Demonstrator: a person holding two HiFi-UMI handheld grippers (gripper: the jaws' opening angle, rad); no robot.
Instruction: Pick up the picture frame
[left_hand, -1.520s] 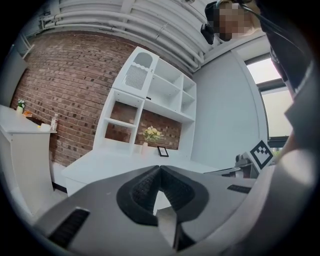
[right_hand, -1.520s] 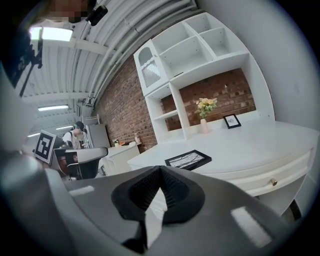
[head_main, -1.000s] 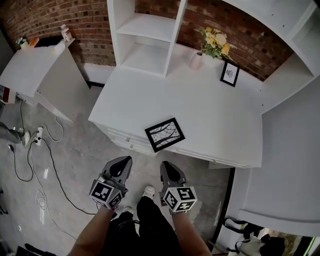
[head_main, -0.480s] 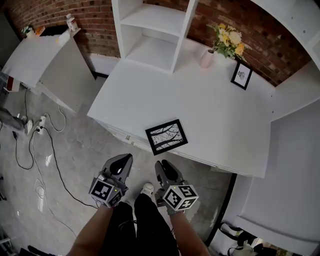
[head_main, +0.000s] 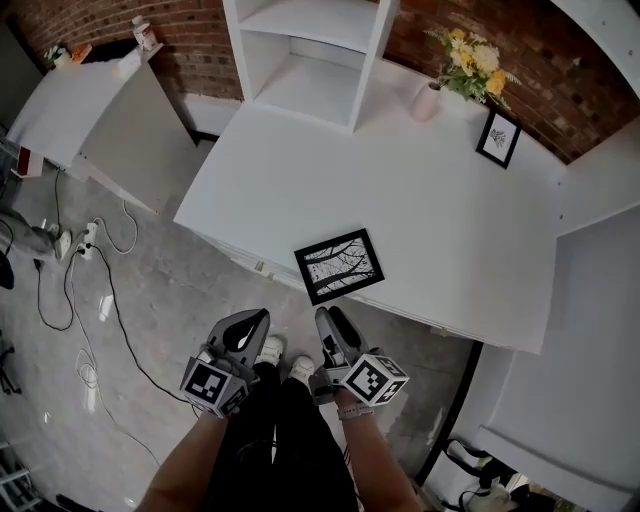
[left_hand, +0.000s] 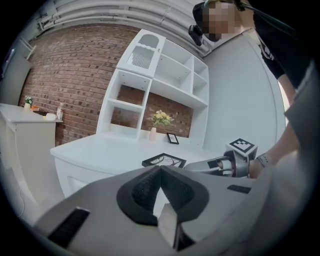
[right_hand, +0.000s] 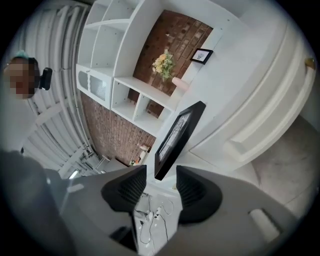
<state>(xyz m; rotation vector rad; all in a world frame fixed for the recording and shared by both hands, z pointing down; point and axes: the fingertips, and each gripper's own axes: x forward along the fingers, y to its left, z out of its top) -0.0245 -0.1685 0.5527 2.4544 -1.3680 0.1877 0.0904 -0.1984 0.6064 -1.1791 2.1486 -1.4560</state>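
Left gripper (head_main: 253, 320), jaws closed and empty, sits short of the table's (head_main: 300, 170) near edge. The black picture frame (head_main: 340, 266) lies flat by that edge; only the head view shows its branch print clearly. Right gripper's (head_main: 330, 320) jaws are opening, empty.

The picture frame (head_main: 339, 266) lies flat near the worktop's (head_main: 420, 190) six-o'clock edge; a flower vase (head_main: 427, 100) and small frame (head_main: 499, 137) stand toward one o'clock.
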